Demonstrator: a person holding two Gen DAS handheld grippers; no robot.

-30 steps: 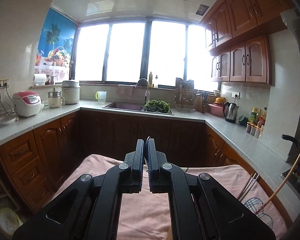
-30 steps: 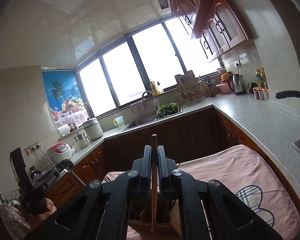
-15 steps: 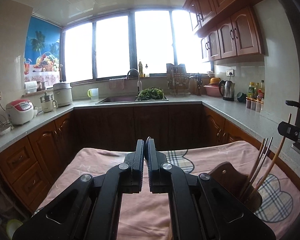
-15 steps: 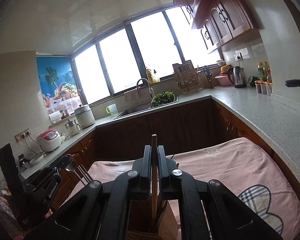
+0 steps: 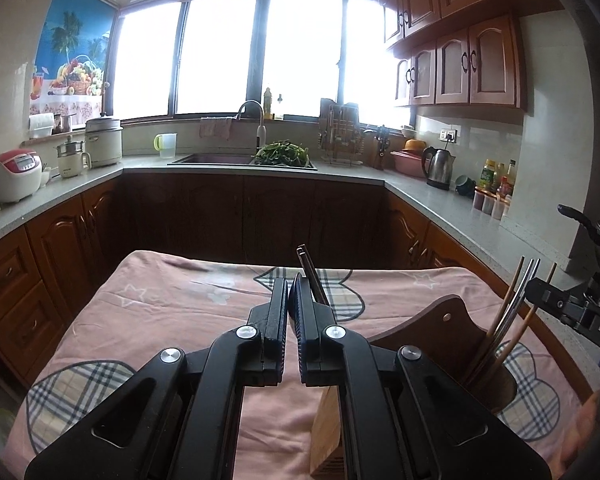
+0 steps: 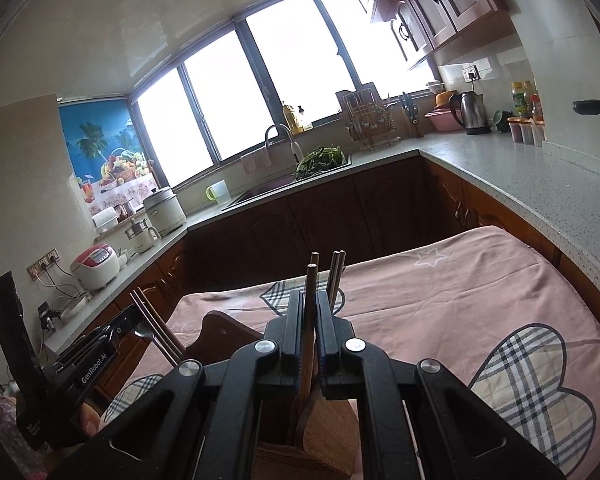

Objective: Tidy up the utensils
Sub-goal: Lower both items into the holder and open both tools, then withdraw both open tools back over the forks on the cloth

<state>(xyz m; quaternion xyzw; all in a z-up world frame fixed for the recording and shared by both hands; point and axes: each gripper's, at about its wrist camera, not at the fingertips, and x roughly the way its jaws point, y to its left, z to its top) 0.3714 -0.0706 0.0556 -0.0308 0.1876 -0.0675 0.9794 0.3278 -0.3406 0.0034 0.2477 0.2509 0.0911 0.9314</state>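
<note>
My left gripper [image 5: 288,280] is shut, and thin dark metal utensil handles [image 5: 311,276] stick up beside its right finger over the wooden utensil holder [image 5: 432,332]. From outside, in the right wrist view [image 6: 112,332], it grips metal utensils [image 6: 156,330]. My right gripper [image 6: 309,298] is shut on a wooden utensil handle [image 6: 310,312] standing in the holder [image 6: 220,330]. Several chopsticks and metal handles [image 5: 508,320] stand in the holder's cup. The right gripper also shows in the left wrist view [image 5: 568,308].
The holder stands on a table with a pink checked-heart cloth [image 5: 172,304]. Brown cabinets and a grey counter [image 5: 452,208] wrap around, with a sink [image 5: 216,159], kettle [image 5: 439,168] and rice cooker [image 5: 14,174].
Both grippers have tilted downward toward the table. The left gripper moved over the holder, and its utensil handles now show. The right gripper lowered the wooden utensil among the holder's other handles.
</note>
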